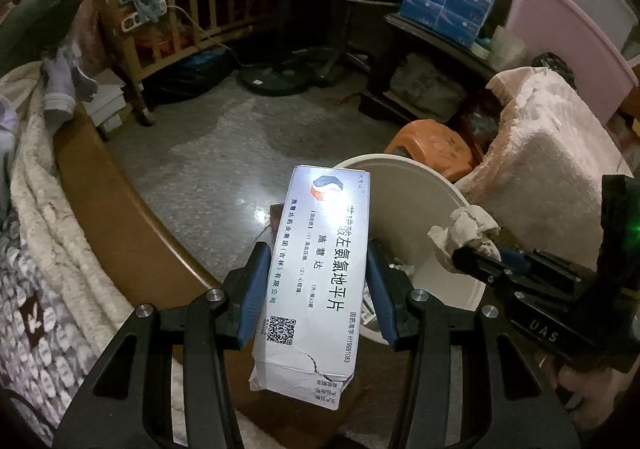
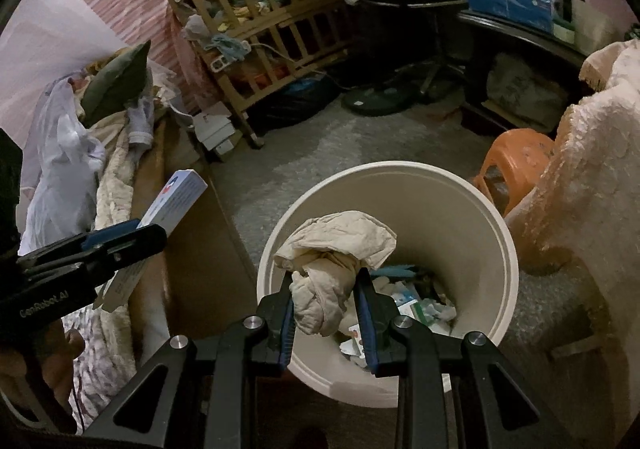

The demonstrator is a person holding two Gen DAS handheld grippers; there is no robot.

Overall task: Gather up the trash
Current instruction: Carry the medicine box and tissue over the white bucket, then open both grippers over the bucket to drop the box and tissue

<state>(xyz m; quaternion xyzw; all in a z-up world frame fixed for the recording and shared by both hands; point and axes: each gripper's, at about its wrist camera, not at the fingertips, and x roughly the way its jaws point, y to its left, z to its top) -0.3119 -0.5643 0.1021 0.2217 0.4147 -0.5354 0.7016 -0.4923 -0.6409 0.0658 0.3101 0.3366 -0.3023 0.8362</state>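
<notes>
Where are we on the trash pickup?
Done: white bin already holds scraps. In hand: right gripper is shut on a crumpled tissue wad over the bin's mouth; left gripper is shut on a medicine box, beside the bin rather than above it. Left: release both.

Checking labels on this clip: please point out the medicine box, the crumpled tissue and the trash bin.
medicine box (image 1: 320, 269): left wrist view, middle of its printed face.
crumpled tissue (image 2: 332, 249): right wrist view, its bunched middle.
trash bin (image 2: 460, 217): right wrist view, bare inner wall.
</notes>
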